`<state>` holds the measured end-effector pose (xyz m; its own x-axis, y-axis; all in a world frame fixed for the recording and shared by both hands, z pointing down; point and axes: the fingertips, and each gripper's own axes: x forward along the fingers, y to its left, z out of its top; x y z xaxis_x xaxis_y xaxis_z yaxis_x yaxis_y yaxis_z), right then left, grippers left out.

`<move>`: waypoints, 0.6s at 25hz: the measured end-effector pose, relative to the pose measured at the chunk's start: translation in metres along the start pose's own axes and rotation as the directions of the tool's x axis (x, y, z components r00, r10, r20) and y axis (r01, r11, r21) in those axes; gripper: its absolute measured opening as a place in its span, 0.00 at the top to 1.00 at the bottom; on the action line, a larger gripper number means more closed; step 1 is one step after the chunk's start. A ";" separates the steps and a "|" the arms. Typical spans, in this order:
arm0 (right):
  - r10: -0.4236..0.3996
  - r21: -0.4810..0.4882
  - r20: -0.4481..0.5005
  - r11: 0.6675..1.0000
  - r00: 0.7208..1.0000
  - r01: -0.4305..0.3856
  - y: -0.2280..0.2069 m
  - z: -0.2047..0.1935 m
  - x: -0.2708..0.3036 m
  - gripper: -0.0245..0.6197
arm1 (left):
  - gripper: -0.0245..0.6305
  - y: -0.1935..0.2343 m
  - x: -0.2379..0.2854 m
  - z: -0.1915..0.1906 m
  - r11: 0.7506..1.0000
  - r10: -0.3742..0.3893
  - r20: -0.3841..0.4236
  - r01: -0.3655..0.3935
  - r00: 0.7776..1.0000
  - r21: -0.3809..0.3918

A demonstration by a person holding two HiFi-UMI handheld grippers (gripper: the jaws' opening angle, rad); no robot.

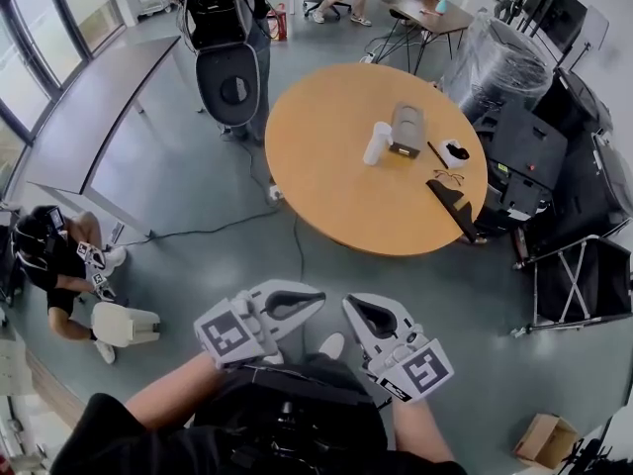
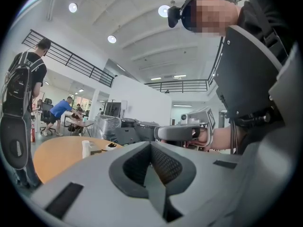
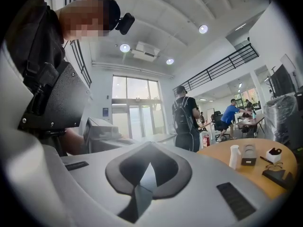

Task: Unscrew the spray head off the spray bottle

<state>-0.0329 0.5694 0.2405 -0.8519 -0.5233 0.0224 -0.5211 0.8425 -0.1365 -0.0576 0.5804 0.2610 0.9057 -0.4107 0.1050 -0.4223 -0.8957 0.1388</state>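
Left gripper: the grey two-jaw gripper with marker cube (image 1: 315,298) (image 2: 151,148) had its jaws pressed together, nothing between them
Right gripper: the matching grey gripper (image 1: 349,304) (image 3: 149,149) was also closed and empty, near the left one, both before the person's body
Spray bottle: the small white plastic spray bottle (image 1: 377,142) (image 2: 85,149) (image 3: 234,156) stood upright on the round light-brown wooden table (image 1: 326,216), well apart from both grippers
Beside it: a grey box-shaped device (image 1: 406,130) was just beside the bottle
Further on the table: thin black glasses (image 1: 447,178) lay near the right edge
Floor: a standing person with a black backpack (image 1: 226,28) was at the table's far left side
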 end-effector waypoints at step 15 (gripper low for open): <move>0.086 0.007 0.019 0.996 0.996 -0.086 -0.104 0.015 -0.024 0.97 | 0.96 0.042 0.102 0.020 0.997 0.075 0.004 -0.075 0.997 0.031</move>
<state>0.0427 0.4927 0.2396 -0.8924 -0.4512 -0.0080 -0.4454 0.8835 -0.1451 0.0181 0.4978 0.2579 0.8716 -0.4774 0.1112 -0.4877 -0.8673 0.0995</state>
